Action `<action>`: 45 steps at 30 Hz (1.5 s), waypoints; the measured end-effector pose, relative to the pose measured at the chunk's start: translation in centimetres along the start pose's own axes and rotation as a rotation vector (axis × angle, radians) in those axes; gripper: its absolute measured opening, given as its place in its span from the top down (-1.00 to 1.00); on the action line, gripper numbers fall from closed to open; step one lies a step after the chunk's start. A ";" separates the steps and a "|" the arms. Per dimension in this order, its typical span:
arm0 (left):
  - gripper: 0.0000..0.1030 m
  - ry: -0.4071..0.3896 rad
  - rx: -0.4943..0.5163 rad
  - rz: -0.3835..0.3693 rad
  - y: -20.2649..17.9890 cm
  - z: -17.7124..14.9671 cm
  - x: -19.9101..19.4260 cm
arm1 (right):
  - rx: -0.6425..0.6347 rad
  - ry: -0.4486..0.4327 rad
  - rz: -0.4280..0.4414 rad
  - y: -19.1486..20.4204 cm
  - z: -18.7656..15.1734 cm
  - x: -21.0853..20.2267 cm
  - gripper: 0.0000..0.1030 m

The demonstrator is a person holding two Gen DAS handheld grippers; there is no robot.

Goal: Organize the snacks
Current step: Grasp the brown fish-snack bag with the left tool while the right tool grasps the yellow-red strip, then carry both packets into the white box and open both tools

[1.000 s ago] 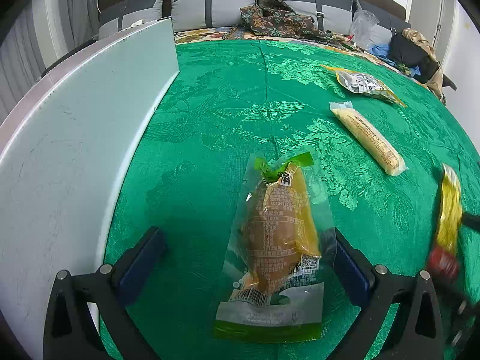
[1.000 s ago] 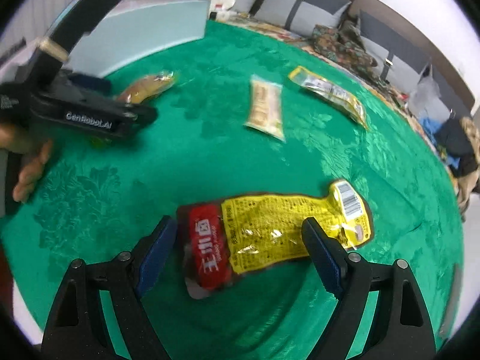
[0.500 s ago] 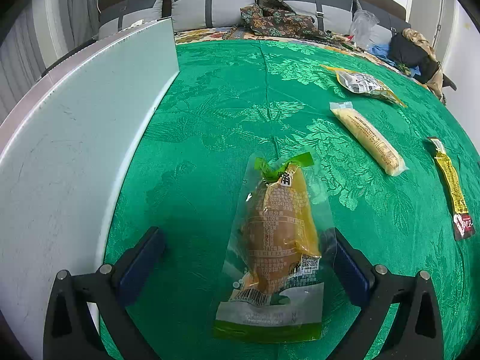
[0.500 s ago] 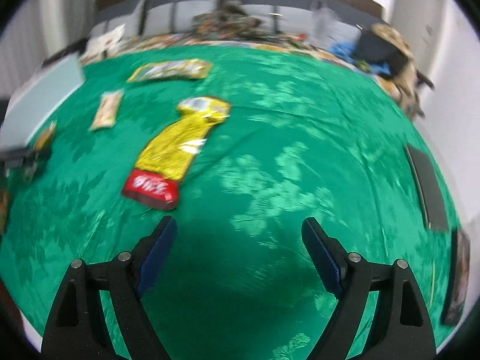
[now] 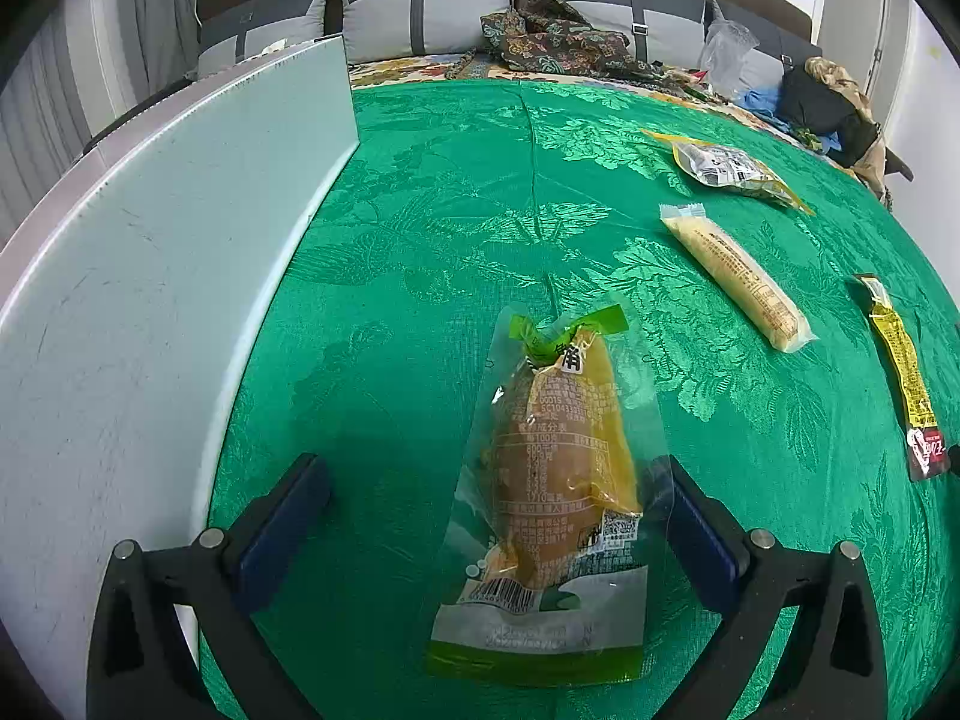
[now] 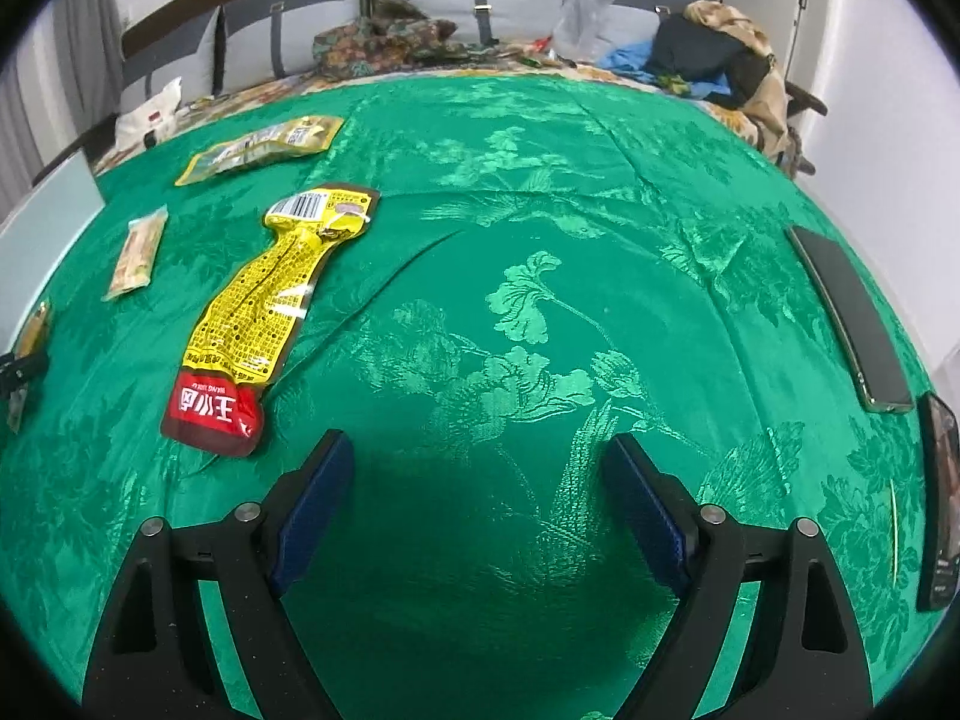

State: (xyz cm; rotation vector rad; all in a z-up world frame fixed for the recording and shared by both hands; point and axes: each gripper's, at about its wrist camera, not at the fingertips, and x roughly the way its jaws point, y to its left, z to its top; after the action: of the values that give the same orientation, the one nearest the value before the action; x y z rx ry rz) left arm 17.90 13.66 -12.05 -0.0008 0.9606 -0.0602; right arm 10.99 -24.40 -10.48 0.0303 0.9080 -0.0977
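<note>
Green brocade cloth [image 5: 420, 192] with a woven flower pattern covers the table, with grey sofa cushions [image 5: 420, 18] beyond it. Taking the clear green-edged pouch holding a brown snack [image 5: 555, 480] as landmark: the left gripper [image 5: 498, 516] has its jaws spread wide to either side of the pouch, gripping nothing. A pale blue board [image 5: 150, 276] stands to its left. To its right lie a long cream wrapped bar [image 5: 735, 276], then a yellow and red flat packet [image 6: 264, 312]. The right gripper [image 6: 480, 510] hovers further right over bare cloth, jaws wide apart and empty.
</note>
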 end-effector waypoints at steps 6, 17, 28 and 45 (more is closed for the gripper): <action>-1.00 0.000 0.000 -0.001 0.0 0.0 0.0 | 0.001 0.002 0.000 -0.1 0.1 0.2 -0.74; -1.00 0.007 0.003 0.004 0.0 0.1 0.0 | 0.006 0.003 0.005 -0.1 0.1 0.2 -0.77; -0.15 0.112 0.081 -0.038 -1.1 1.9 -0.5 | 0.055 0.235 0.192 6.6 7.2 3.3 -0.73; -0.02 0.015 -0.139 -0.237 0.5 -2.7 -7.5 | 0.382 0.266 0.503 1.4 5.6 -0.1 0.45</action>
State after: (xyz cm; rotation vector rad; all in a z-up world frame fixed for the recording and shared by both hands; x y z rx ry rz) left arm 11.42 14.64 -7.47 -0.2426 0.9743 -0.2124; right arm 15.46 -23.35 -7.00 0.6353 1.1112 0.2075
